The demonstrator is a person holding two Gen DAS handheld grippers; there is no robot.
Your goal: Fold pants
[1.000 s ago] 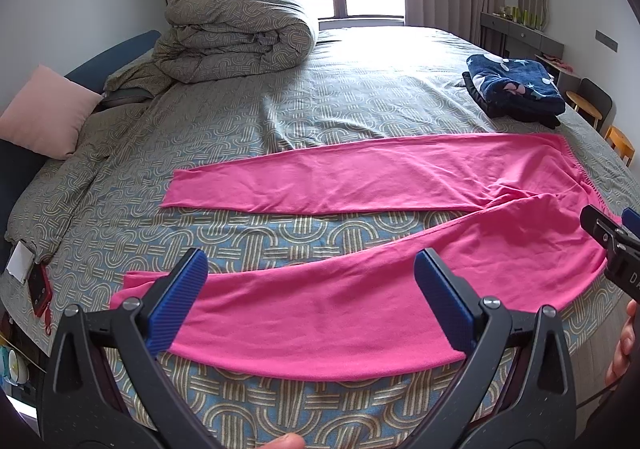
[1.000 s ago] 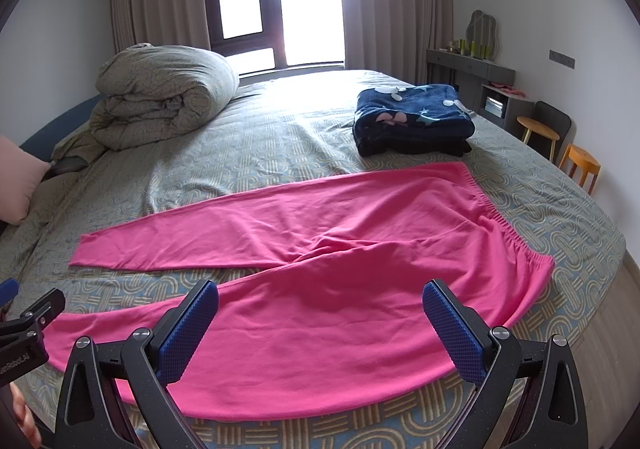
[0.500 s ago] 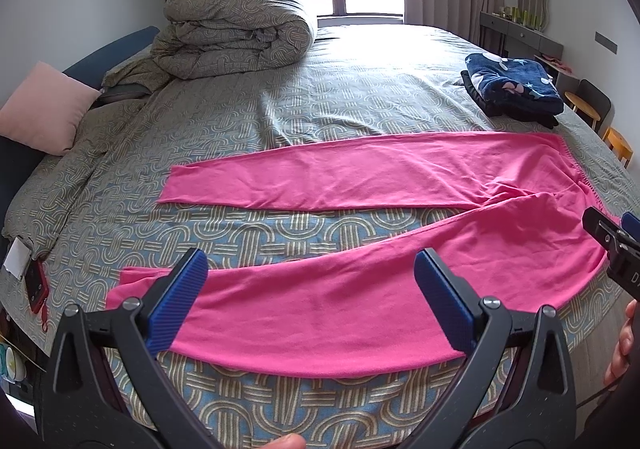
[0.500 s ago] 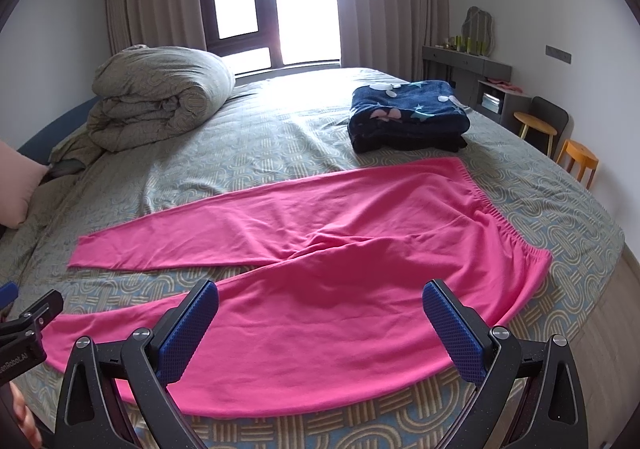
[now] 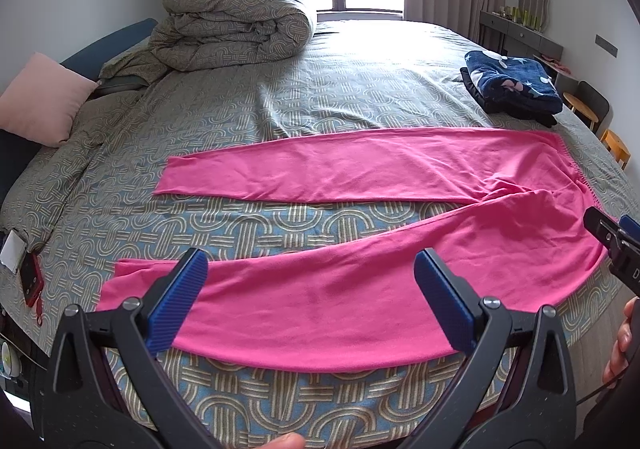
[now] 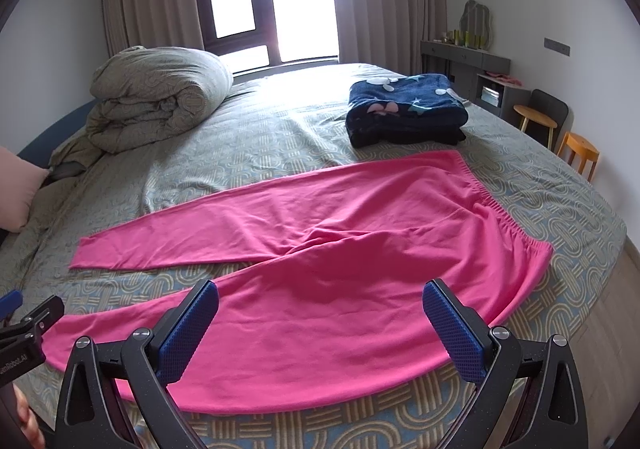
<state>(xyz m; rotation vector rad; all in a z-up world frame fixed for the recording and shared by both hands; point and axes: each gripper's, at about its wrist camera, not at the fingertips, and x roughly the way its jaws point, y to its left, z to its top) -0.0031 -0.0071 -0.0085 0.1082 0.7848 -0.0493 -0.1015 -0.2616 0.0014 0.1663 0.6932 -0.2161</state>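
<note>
Bright pink pants (image 5: 360,285) lie flat on the patterned bed, legs spread in a V toward the left, waistband (image 6: 508,217) at the right. My left gripper (image 5: 316,301) hovers open above the near leg, close to the bed's front edge, nothing between its blue pads. My right gripper (image 6: 320,329) is open too, above the near leg's thigh part, and holds nothing. The far leg (image 6: 224,229) lies straight and flat. Each gripper's tip shows at the edge of the other's view.
A folded dark blue blanket (image 6: 404,109) sits beyond the waistband. A rolled grey duvet (image 5: 236,37) and a pink pillow (image 5: 40,105) lie at the far left. A red phone (image 5: 30,281) rests at the bed's left edge. Stools (image 6: 576,153) and a dresser stand at the right.
Both grippers have drawn slightly back and up from the bed, so the pants sit a little lower and farther in view. Jaws stay open; the pants have not moved.
</note>
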